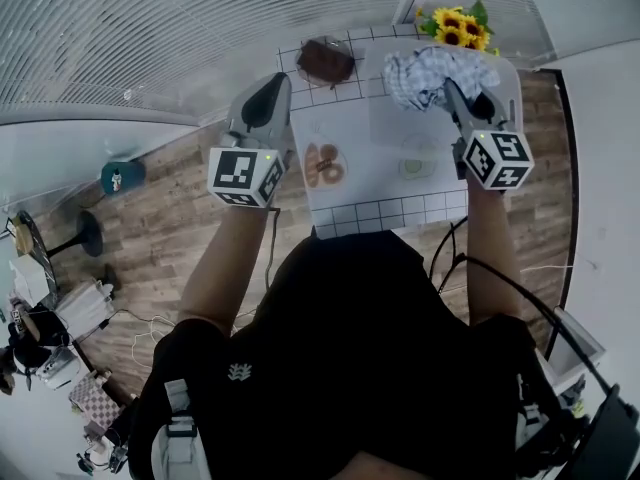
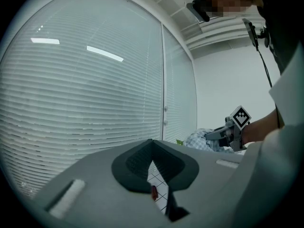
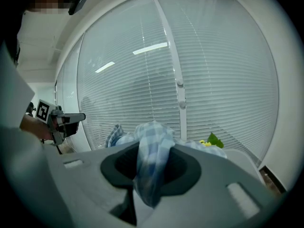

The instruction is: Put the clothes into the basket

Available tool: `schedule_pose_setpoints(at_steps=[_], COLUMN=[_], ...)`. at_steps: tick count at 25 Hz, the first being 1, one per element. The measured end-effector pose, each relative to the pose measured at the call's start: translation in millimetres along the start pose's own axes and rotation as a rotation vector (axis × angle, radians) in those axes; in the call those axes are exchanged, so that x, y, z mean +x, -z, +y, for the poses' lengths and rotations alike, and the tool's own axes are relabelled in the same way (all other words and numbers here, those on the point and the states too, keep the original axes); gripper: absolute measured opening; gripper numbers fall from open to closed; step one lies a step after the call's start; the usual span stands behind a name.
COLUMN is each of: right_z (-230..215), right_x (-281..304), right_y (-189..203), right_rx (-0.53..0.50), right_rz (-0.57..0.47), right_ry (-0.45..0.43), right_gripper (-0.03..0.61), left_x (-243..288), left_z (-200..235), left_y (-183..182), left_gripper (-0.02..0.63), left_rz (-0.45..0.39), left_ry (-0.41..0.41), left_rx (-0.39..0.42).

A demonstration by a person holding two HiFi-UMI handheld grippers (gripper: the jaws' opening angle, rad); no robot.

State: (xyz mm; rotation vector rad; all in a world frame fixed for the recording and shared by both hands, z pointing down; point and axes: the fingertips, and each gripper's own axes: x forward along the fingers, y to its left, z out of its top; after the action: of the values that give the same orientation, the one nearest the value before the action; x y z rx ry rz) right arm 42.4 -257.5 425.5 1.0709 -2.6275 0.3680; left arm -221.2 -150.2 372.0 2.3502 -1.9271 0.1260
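The white tiled bench (image 1: 400, 213) lies under both hand-held grippers, its near edge cut off by the person's body in the head view; the gripper views show only slivers of it. Below the right hand-held gripper (image 1: 468, 103) sits a pale, round-cornered shape that looks like the basket (image 1: 385, 118), though its walls cannot be made out from above. The blue-and-white checked cloth (image 1: 420, 73) bunches ahead of that hand-held gripper. The right gripper view shows what the head view does not: the jaws are clamped on a fold of the cloth, which hangs down between them. The left hand-held gripper (image 1: 272, 93) is well apart from the cloth, over the bench's left edge. Its own view shows the jaws together at the tips with nothing between them. Sunflowers (image 1: 458, 26) stand just beyond the cloth, mostly hidden behind it in the right gripper view. Ahead of the left hand-held gripper is a brown bowl (image 1: 325, 60), and beside it a small plate (image 1: 325, 165) whose contents are unclear.
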Motion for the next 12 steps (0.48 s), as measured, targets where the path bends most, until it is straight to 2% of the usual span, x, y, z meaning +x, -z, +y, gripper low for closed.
schedule_pose_setpoints(at_steps=[12], right_z=[4], right_x=[21], right_y=[19], right_rx=[0.015], right_rz=[0.035], right_ry=[-0.019], right_gripper=[0.103], left_x=[1], left_z=[9], left_y=[22], left_gripper=[0.006], left_rz=[0.038], left_ry=[-0.013], left_rx=[-0.019])
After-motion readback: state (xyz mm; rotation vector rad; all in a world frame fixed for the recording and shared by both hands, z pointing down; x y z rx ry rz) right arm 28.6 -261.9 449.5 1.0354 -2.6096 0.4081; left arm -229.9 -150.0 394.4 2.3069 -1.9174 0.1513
